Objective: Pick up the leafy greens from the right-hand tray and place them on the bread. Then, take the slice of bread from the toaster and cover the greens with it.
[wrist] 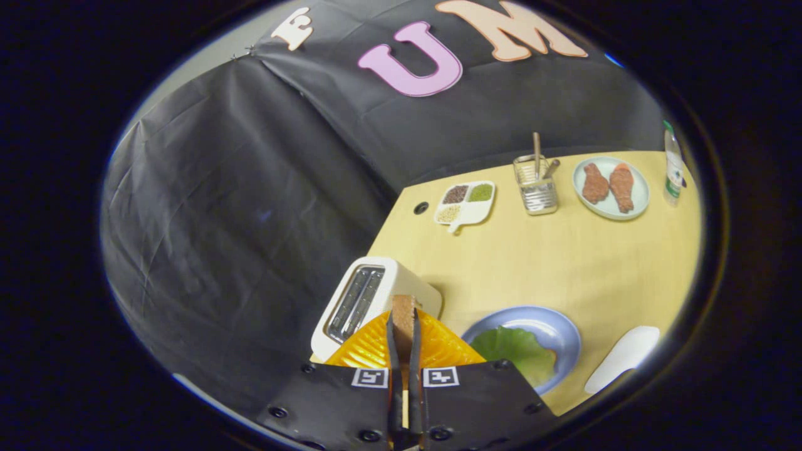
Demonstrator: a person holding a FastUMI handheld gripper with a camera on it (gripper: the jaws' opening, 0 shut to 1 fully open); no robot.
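The gripper (pixel 403 326) is pinched narrow on a bread slice (pixel 404 313), held edge-on and upright between the two fingers, with its brown crust poking just past their tips. That grip suits a slice drawn from a slot: the flat faces take the pads, so it should not twist, though it will have to be turned flat before it can cover anything. Just beyond the fingers and a little left stands the toaster (pixel 369 300), white, its slots open to the top and looking empty as far as I can tell. Just right of the fingers sits the blue plate (pixel 551 329) with the greens (pixel 514 351) spread on it; whatever bread lies under the leaf is hidden, so I judge the first half of the task done and the covering step in hand. The white tray (pixel 623 358) lies just beyond the plate, near the table (pixel 564 263) edge, bare as far as it shows. The way from toaster to plate is short and open, with only the plate rim to clear. The toaster stands close to the table's left edge, so any swing should go rightward. Well apart at the far side are a sectioned dish (pixel 466 202), a utensil holder (pixel 536 186), a plate of meat (pixel 610 186) and a bottle (pixel 673 164), none of them in the way.
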